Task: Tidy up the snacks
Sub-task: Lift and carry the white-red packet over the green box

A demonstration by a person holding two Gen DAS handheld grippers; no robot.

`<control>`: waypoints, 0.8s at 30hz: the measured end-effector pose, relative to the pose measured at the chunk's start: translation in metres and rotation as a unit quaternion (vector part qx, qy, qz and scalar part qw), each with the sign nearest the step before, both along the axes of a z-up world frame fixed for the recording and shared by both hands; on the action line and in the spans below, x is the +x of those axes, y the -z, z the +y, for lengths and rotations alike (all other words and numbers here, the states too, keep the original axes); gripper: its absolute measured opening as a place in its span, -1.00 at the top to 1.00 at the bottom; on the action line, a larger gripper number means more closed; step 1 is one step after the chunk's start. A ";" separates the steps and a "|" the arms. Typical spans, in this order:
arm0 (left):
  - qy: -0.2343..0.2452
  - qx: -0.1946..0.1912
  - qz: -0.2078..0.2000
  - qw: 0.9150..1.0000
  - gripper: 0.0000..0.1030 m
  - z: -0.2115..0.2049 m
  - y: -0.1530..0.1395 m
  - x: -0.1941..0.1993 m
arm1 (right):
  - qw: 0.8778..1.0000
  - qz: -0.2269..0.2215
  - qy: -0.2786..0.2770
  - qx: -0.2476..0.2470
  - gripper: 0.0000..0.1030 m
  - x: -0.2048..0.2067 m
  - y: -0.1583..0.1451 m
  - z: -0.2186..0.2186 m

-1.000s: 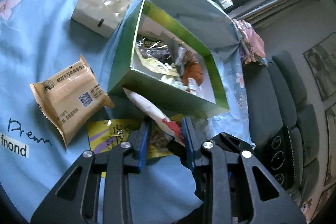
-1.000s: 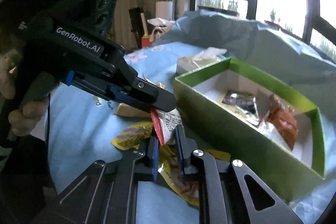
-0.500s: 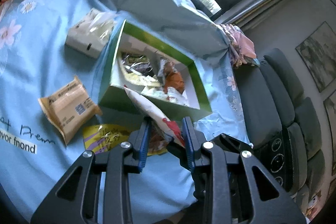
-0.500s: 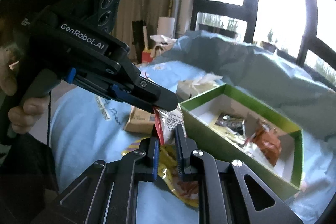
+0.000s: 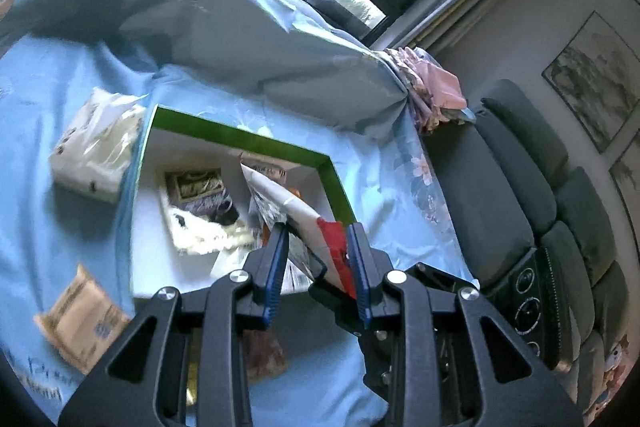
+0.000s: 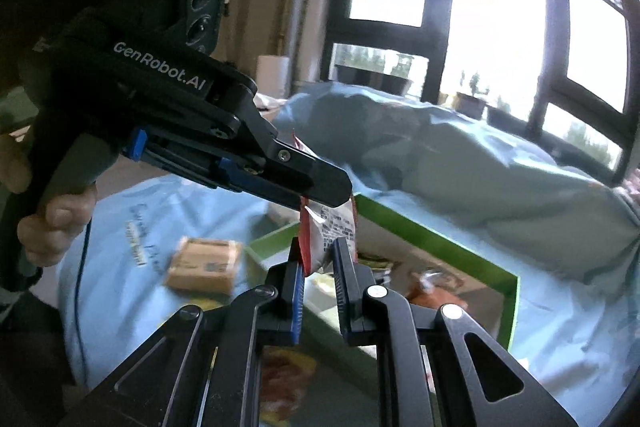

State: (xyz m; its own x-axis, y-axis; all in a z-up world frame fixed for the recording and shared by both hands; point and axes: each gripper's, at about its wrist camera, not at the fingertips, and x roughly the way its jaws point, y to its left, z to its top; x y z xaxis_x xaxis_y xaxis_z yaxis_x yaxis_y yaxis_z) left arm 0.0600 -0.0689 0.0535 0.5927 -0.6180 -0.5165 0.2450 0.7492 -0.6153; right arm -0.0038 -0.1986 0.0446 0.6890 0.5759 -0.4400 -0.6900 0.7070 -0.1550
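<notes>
Seen from the left, the tan packet (image 5: pixel 78 323) is left lying on the blue cloth (image 5: pixel 36 219), outside the green box (image 5: pixel 240 139) and well to the left of both tools; the yellow packet (image 5: pixel 192 383) is glimpsed beneath the left gripper (image 5: pixel 318 259), also outside the box. Between the blue pads of the left gripper the red-and-white snack packet (image 5: pixel 288 203) is clamped at its red end, and its long axis is carried forward and up-left from the jaws — out over the open inside of the box, where several wrapped snacks are already gathered.

In the right wrist view the same packet (image 6: pixel 330 233) is seen pinched from both sides: the left gripper (image 6: pixel 320 195) comes in from the upper left and is closed on the top edge, while the right gripper (image 6: pixel 320 267) is closed on the lower edge from below. The packet is thus held upright between the two tools, above the near left corner of the box (image 6: pixel 436 243).

The coming move is judged to turn on this — the box lies ahead and below the packet, so a release over the white floor is called for. Neither tool can be said to be nearer.
</notes>
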 end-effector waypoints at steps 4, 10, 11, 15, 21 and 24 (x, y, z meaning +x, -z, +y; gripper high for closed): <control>-0.001 -0.015 0.011 1.000 0.41 0.002 0.016 0.026 | 1.000 0.005 0.010 -0.021 0.70 0.021 0.009 0.004; -0.009 -0.018 0.051 0.998 0.41 0.004 0.043 0.054 | 0.998 0.036 0.017 -0.040 0.70 0.051 0.030 0.007; -0.010 -0.017 0.055 0.998 0.41 0.003 0.044 0.056 | 0.998 0.041 0.017 -0.042 0.70 0.052 0.034 0.007; -0.018 -0.015 0.072 0.997 0.42 0.003 0.057 0.063 | 0.997 0.063 0.016 -0.050 0.70 0.060 0.045 0.010; -0.023 -0.011 0.082 0.996 0.43 0.003 0.061 0.066 | 0.995 0.090 0.018 -0.043 0.70 0.069 0.052 0.008; -0.024 -0.006 0.082 0.996 0.43 0.001 0.061 0.066 | 0.994 0.102 0.020 -0.039 0.70 0.071 0.054 0.007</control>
State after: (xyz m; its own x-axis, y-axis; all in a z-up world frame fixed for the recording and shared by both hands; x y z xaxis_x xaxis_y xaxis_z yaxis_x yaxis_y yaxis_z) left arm 0.1262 -0.0680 -0.0078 0.5296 -0.5972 -0.6025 0.1036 0.7504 -0.6528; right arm 0.0676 -0.1917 -0.0092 0.6020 0.5087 -0.6155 -0.6843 0.7259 -0.0693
